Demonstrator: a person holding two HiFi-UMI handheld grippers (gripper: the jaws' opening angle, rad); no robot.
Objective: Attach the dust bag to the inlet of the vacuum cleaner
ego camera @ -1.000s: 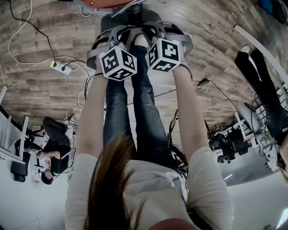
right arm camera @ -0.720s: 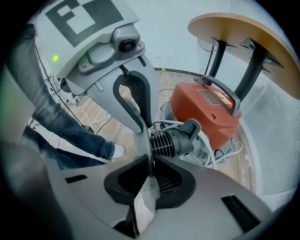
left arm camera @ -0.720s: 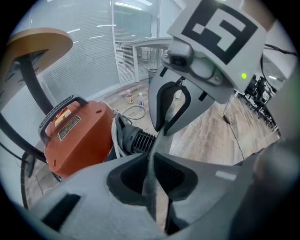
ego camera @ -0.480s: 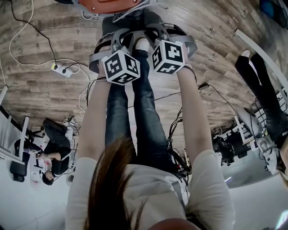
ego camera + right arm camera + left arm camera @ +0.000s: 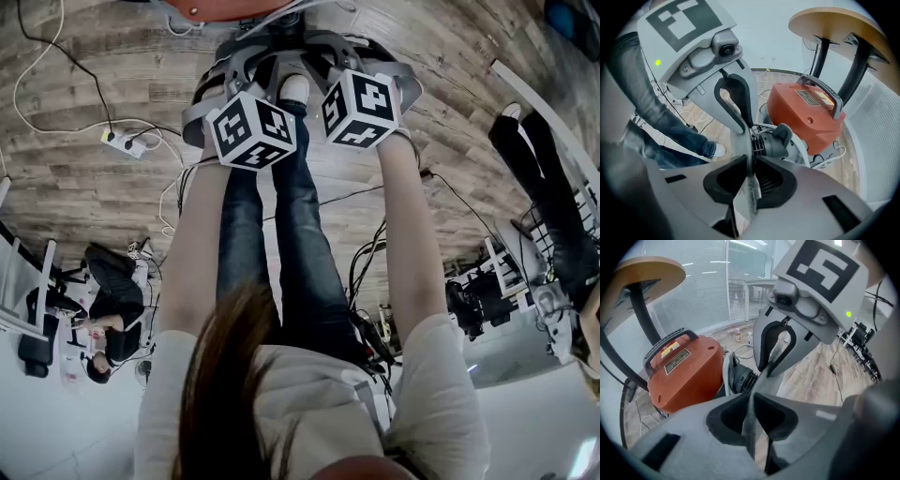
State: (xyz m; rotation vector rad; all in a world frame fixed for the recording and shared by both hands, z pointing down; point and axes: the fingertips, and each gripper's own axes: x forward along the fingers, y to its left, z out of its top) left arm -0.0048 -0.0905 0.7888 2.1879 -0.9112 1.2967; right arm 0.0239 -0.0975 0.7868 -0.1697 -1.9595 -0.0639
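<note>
An orange vacuum cleaner (image 5: pixel 689 371) (image 5: pixel 806 117) stands on the floor, its black inlet end (image 5: pixel 740 378) (image 5: pixel 776 143) turned toward me. A thin grey dust bag (image 5: pixel 749 430) (image 5: pixel 746 204) hangs over it between both grippers. My left gripper (image 5: pixel 751 413) is shut on one edge of the fabric. My right gripper (image 5: pixel 751 176) pinches the opposite edge, and its jaws are opening with the fabric still between them. In the head view only the two marker cubes (image 5: pixel 251 131) (image 5: pixel 361 108) show side by side, and the vacuum (image 5: pixel 225 7) peeks in at the top edge.
A round wooden table (image 5: pixel 647 270) (image 5: pixel 834 23) on black legs stands right behind the vacuum. My own legs and white shoe (image 5: pixel 293 89) are just beside the grippers. A power strip (image 5: pixel 127 142) and cables lie on the wooden floor. Another person's legs (image 5: pixel 534 141) stand at the right.
Both marker cubes have crept slightly upward in the head view. The grippers stay side by side over the vacuum.
</note>
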